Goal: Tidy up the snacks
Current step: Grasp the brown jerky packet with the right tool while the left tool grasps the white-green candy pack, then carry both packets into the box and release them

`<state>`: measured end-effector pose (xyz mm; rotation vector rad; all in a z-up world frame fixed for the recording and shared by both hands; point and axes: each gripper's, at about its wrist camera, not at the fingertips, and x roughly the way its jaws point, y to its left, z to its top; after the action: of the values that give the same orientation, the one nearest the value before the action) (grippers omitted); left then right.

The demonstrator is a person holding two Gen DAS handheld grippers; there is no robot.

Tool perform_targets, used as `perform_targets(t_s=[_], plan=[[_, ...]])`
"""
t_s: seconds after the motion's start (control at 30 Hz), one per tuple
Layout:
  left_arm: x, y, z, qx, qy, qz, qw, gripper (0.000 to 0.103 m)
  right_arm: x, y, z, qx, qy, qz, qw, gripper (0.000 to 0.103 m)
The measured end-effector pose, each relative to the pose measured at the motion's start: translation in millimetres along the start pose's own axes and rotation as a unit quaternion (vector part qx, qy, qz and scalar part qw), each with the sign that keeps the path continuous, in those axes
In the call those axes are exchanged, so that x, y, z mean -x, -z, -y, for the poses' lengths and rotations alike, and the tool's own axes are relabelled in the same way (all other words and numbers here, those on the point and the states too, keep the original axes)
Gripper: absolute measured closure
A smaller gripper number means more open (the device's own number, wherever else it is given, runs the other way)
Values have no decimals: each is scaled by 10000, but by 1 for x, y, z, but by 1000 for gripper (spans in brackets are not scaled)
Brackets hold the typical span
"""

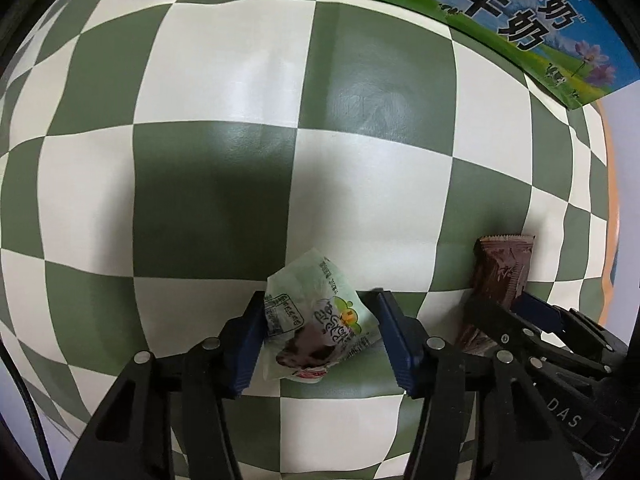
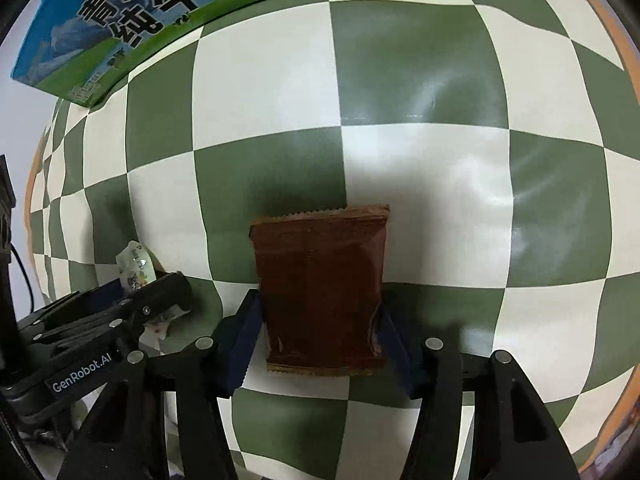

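My left gripper (image 1: 320,320) is shut on a crumpled pale green snack packet (image 1: 316,320), held just above the checkered cloth. My right gripper (image 2: 320,320) is shut on a flat brown snack packet (image 2: 320,288), upright between the blue pads. In the left wrist view the right gripper (image 1: 520,312) with the brown packet (image 1: 500,272) is at the lower right. In the right wrist view the left gripper (image 2: 152,296) with the green packet (image 2: 136,268) is at the lower left. The two grippers are side by side, close together.
A green-and-white checkered cloth (image 1: 224,80) covers the table. A green and blue milk carton box (image 1: 500,8) stands along the far edge; it also shows in the right wrist view (image 2: 132,20). The table's orange edge (image 1: 610,200) runs on the right.
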<state>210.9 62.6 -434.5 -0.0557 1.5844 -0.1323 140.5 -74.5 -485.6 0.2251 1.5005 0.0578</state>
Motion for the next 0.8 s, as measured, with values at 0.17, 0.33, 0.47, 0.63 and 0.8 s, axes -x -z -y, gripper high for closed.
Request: perform_targets(t_s=[0.17, 0.33, 0.47, 0.63, 0.8], plan=[[7, 1, -4, 46, 52, 93, 9999, 51, 7, 6, 1, 31, -58, 147, 9999, 44], [25, 5, 4, 82, 223, 260, 9994, 51, 33, 12, 9, -60, -302, 297, 9991, 44], [56, 1, 2, 144, 562, 496, 9971, 51, 59, 9, 11, -124, -582, 492, 9970, 44], [134, -31, 13, 101, 1029, 958, 9900, 51, 110, -9, 7, -124, -917, 871, 9919, 44], [188, -71, 28, -39, 1145, 1410, 9834, 51, 174, -50, 3, -60, -1243, 1406, 9822, 44]])
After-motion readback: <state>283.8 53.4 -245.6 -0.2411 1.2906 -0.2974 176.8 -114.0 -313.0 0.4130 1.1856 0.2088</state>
